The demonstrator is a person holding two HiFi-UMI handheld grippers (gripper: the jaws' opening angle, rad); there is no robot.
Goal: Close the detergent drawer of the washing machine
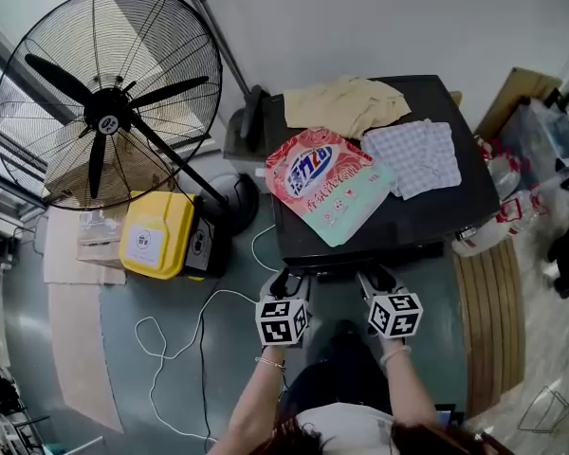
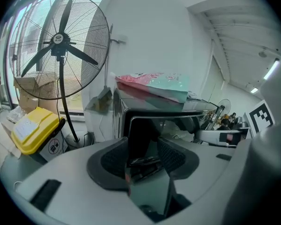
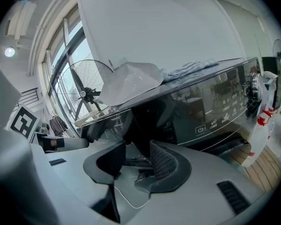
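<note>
**Operator and rig: appearance**

Rig: left gripper (image 1: 286, 282) and right gripper (image 1: 379, 279) have pale grey shells and black ribbed pads (image 2: 171, 154). Each carries a cube (image 1: 283, 320) of black-and-white square markers. Person: white top (image 1: 346, 427), dark trousers (image 1: 337, 373), thin bracelet (image 1: 269, 362) on left wrist.

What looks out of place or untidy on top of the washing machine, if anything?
The pink and green detergent bag lies askew on the top of the washing machine, turned against its edges, with one corner at the left edge. A beige cloth and a checked cloth lie crumpled beside it. Nothing looks spilled or damaged.
</note>
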